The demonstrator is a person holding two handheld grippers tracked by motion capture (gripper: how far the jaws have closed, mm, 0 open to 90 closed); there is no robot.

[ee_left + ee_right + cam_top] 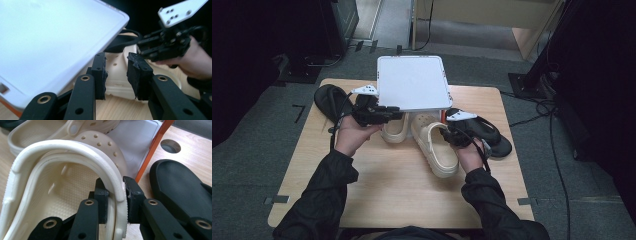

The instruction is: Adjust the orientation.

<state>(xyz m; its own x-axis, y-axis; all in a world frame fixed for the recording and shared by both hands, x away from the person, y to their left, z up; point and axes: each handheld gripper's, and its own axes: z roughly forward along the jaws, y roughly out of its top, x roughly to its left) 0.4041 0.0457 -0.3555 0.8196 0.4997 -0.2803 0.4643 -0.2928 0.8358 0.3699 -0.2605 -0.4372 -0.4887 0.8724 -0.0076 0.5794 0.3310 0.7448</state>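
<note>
While the right gripper [115,195] clamps the rim of the cream clog [62,182] at frame centre to steady it, the left gripper [117,72] hovers part-open and empty beside the white lid [50,37], ready to assist.

I see two cream clogs [432,142] dotted with small round holes, two plain black sandals [489,132], a white lid [412,82] with an orange edge, a pale wood-grain bench [407,185], and my black hand-held grippers [115,195].
</note>
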